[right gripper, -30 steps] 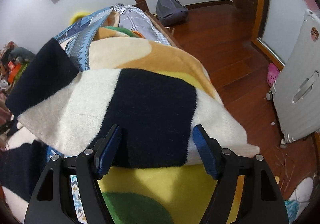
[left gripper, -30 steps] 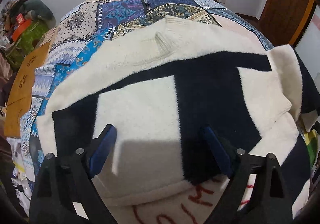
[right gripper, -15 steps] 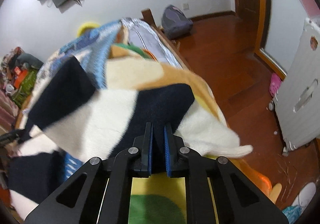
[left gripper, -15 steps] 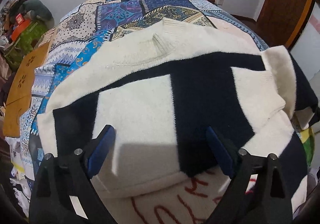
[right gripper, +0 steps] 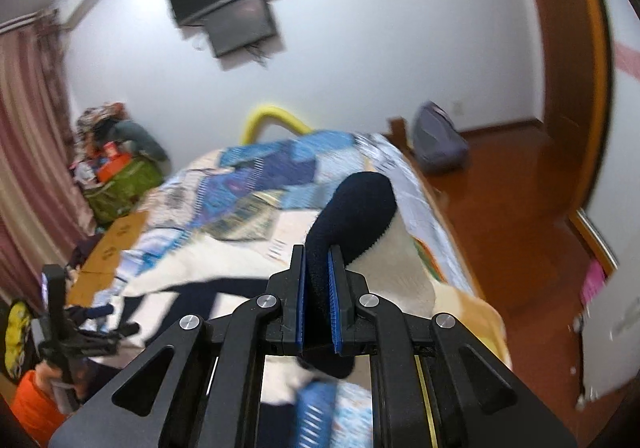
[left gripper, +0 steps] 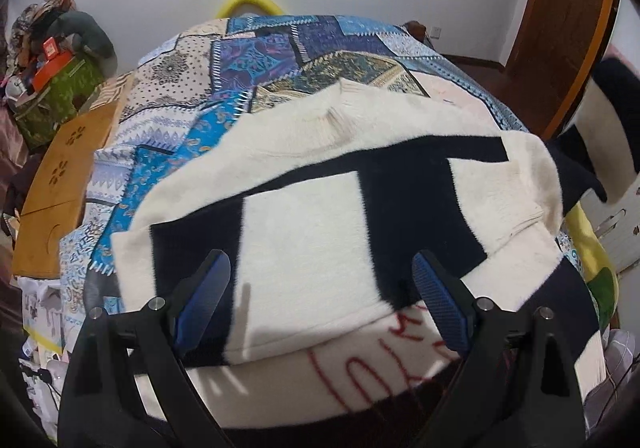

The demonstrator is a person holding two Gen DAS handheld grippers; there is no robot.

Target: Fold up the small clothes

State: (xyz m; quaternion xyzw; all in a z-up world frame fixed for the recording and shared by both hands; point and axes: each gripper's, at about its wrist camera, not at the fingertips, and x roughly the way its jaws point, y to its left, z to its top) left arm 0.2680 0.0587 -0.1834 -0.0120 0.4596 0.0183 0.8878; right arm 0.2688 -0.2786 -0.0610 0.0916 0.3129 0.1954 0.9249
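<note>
The right gripper (right gripper: pixel 316 280) is clamped tight on a fold of the sweater (left gripper: pixel 320 232): its two blue pads (right gripper: pixel 301 300) stand almost together, with a thick roll of the navy knit squeezed between them and bulging out beyond the tips and below the jaws. The pinched part is a sleeve (right gripper: pixel 360 220), navy at the grip and cream just to the right, and it is held up clear of the bed, arching toward the far side. The left gripper (left gripper: pixel 320 296) stands wide open over the near part of the garment; its blue pads (left gripper: pixel 204 300) hang well apart above a cream block and a navy block, and nothing lies between them that they press on; whether the tips brush the knit cannot be told. The sweater, cream with broad navy blocks, lies spread flat on the patchwork quilt (left gripper: pixel 280 60), collar toward the far end and hem near the camera, over a pale blanket with red lettering (left gripper: pixel 360 364). At the right edge of the left wrist view the lifted sleeve shows as a navy and cream strip hanging in the air beside the wooden door (left gripper: pixel 568 28).
</note>
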